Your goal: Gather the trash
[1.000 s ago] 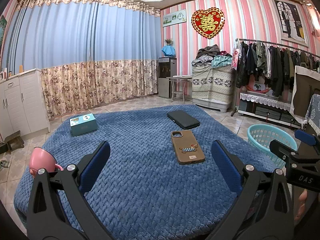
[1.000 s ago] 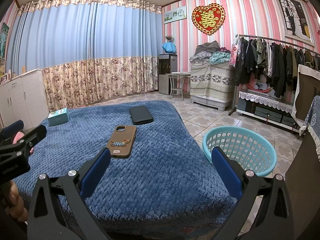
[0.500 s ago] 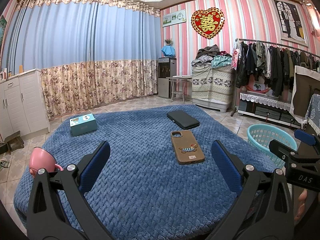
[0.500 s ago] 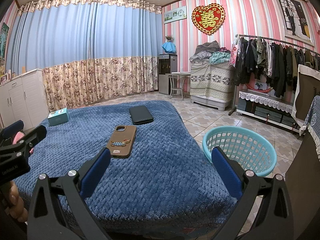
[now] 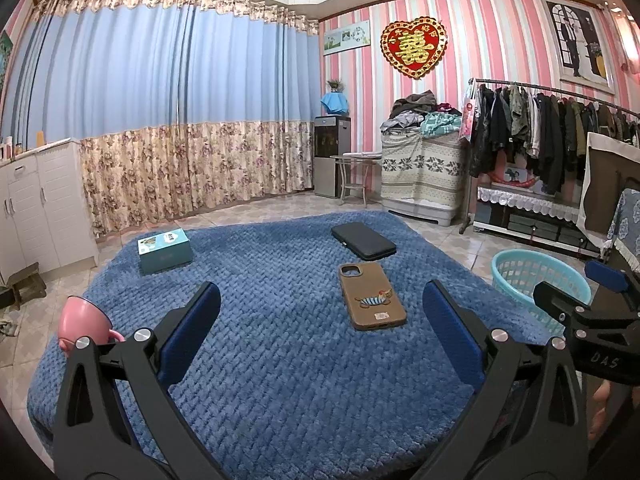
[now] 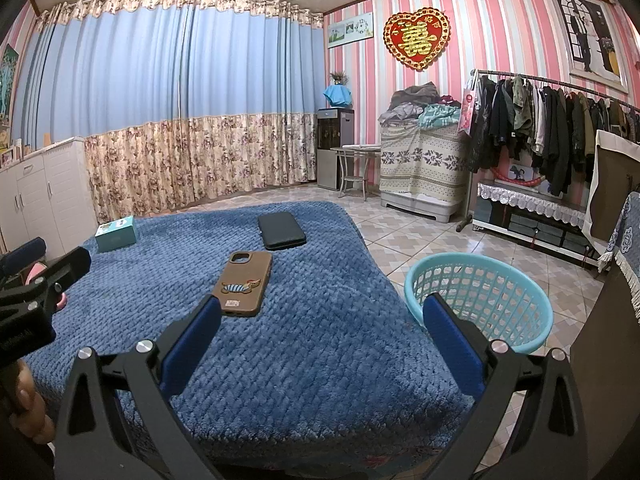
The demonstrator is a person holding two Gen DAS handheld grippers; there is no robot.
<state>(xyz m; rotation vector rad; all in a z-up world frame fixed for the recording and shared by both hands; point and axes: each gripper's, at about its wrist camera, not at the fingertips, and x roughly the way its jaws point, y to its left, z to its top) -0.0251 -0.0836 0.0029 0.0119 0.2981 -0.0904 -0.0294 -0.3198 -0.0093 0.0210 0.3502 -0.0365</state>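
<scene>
Pink-striped walls, blue pleated curtains with a floral hem, tiled floor; my work surface is a bed under a blue blanket [image 5: 280, 360] of plush, woven-look pile.

Items on the blanket, as I see them through both wrist cameras:
- brown phone case [image 5: 372, 296], flat, rounded corners, leather-like face with a small striped dog emblem, camera cut-out at the far end.
- black case [image 5: 364, 241], flat, matte, lying just beyond the brown one.
- teal box [image 5: 165, 250], cardboard, rectangular, far left.
- pink cup [image 5: 82, 322], smooth, glossy, at the bed's left edge.

On the floor to the right of the bed: turquoise basket [image 6: 478, 300], round, plastic lattice; what I can see of its inside looks bare, though its bottom is partly hidden.

Tools: left gripper [image 5: 321, 330] and right gripper [image 6: 321, 330] both hover above the near end of the blanket, blue pads spread wide, holding nothing.

Stage, my judgement: four items lie on the bed and the basket shows no load, so collecting has work left. Which pieces count as trash I cannot tell. Any flat case would need low, level pads sliding under its thin edge on soft pile.
</scene>
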